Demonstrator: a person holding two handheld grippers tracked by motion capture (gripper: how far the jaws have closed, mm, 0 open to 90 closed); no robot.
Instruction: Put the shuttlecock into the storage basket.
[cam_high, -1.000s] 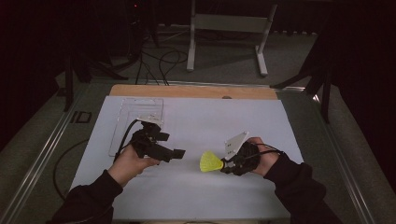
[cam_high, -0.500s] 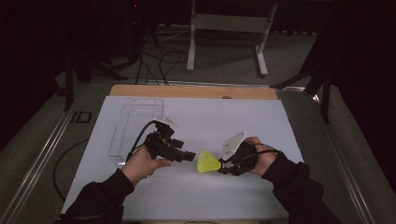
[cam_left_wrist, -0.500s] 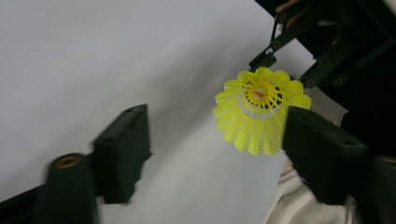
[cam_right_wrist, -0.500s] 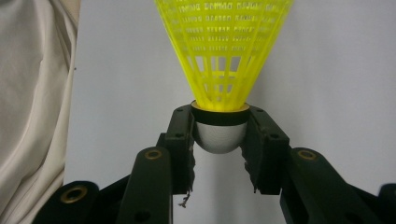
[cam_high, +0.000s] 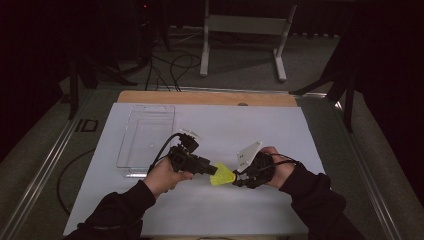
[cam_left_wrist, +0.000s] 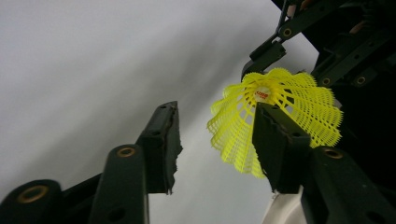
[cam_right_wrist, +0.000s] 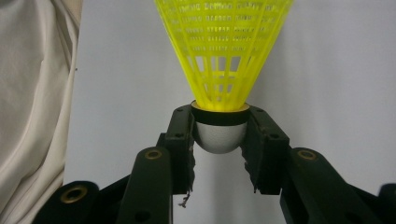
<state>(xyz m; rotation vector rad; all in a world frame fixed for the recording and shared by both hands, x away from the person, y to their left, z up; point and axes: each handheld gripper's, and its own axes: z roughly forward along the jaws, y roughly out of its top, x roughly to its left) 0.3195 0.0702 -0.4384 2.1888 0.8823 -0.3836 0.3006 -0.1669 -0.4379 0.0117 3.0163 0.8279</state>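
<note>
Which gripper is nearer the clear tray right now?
Left. The left gripper sits just right of the clear tray, near its front corner. The right gripper, clamped on the yellow shuttlecock, is farther right.

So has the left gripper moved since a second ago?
Yes. The left gripper has gone rightward, away from the clear tray, up to the yellow shuttlecock held by the right gripper.
</note>
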